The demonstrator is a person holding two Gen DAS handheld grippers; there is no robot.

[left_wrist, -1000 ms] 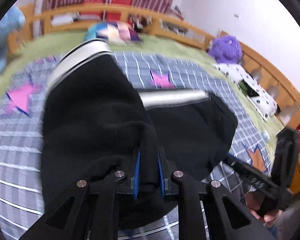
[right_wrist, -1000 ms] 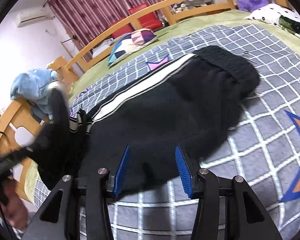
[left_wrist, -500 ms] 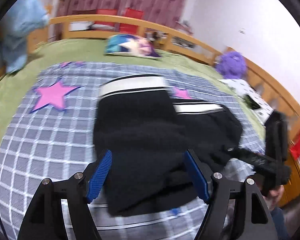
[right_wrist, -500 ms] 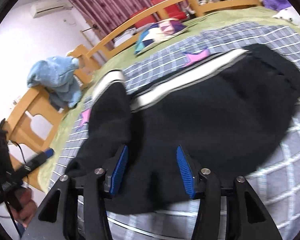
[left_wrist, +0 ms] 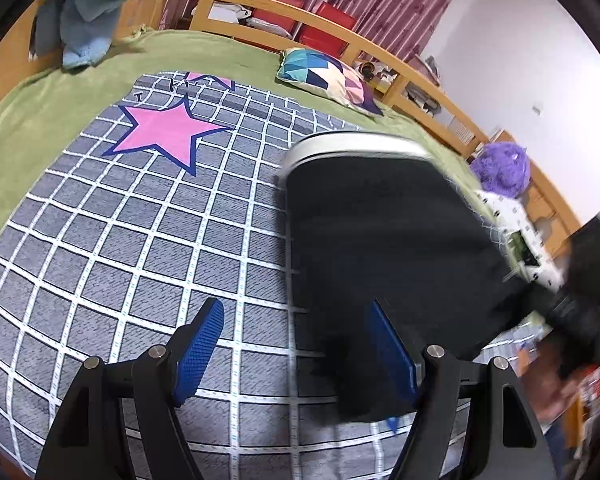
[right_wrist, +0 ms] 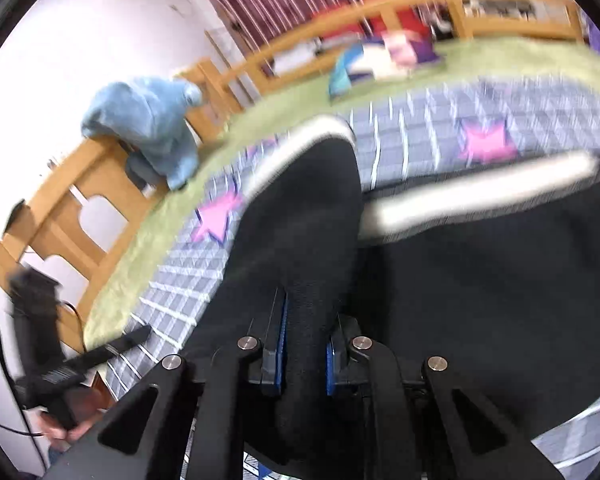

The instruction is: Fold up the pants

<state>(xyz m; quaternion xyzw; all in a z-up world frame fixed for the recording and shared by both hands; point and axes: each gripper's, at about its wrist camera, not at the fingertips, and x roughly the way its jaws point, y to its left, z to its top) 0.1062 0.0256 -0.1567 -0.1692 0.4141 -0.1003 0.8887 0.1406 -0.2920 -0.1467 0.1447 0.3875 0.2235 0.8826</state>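
The black pants (left_wrist: pixel 380 240) with a white striped band (left_wrist: pixel 356 144) lie folded over on the grey checked mat (left_wrist: pixel 120 240). My left gripper (left_wrist: pixel 296 344) is open just above the mat at the pants' left edge; the right pad overlaps the fabric, and nothing is gripped. In the right wrist view a fold of the pants (right_wrist: pixel 296 240) rises up between the pads of my right gripper (right_wrist: pixel 304 346). Its jaws are closing and pinch the black cloth. The other leg with its white stripe (right_wrist: pixel 480 200) lies flat to the right.
A green blanket (left_wrist: pixel 60 92) lies under the mat on the wooden-railed bed (left_wrist: pixel 340 28). A blue plush (left_wrist: pixel 100 0) hangs at the rail, a patterned pillow (left_wrist: pixel 324 76) and a purple plush (left_wrist: pixel 500 168) sit further back. A person's hand (right_wrist: pixel 60 428) holds the left gripper.
My left gripper has let go of the black cloth, opened wide and moved off to the left. The right gripper has shut on a fold of the pants and lifted it.
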